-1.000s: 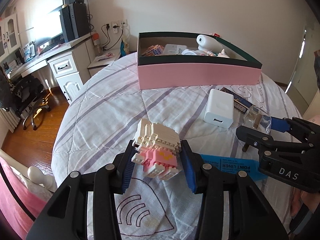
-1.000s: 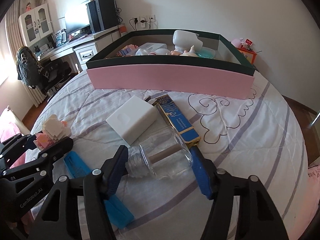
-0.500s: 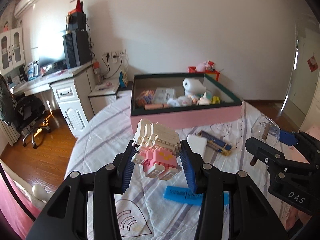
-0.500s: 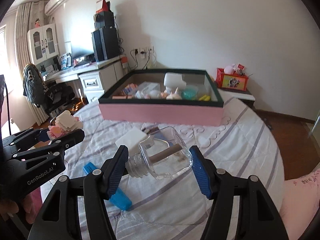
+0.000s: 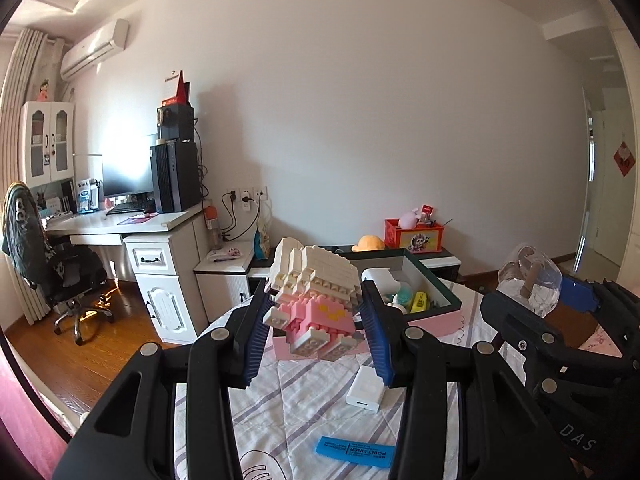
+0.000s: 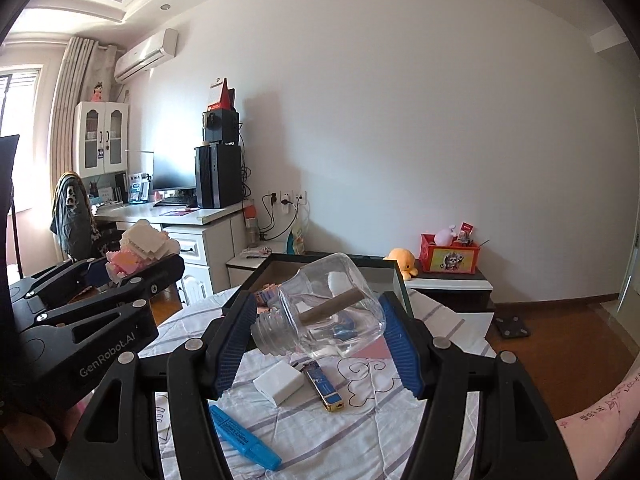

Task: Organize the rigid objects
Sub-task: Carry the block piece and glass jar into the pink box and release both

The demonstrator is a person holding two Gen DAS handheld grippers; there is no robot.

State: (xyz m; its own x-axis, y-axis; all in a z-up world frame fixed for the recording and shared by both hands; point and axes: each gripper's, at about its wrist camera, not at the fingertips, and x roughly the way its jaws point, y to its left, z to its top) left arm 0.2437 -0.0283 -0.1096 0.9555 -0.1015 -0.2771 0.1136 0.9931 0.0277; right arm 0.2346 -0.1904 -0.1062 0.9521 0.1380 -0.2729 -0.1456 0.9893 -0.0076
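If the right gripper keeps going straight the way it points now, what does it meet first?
Most likely the pink box on the bed: the right gripper, shut on the glass bottle, aims slightly downward at it. Nothing shows between them, though depth is hard to judge.

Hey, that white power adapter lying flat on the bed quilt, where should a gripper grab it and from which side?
Probably from above, across the two long sides. The white power adapter lies flat on the quilt, a smooth rectangular block, so its narrow width suits the jaws. Mind the blue and gold box beside its right edge. Both grippers are busy now: the left gripper holds the brick figure, the right gripper the glass bottle.
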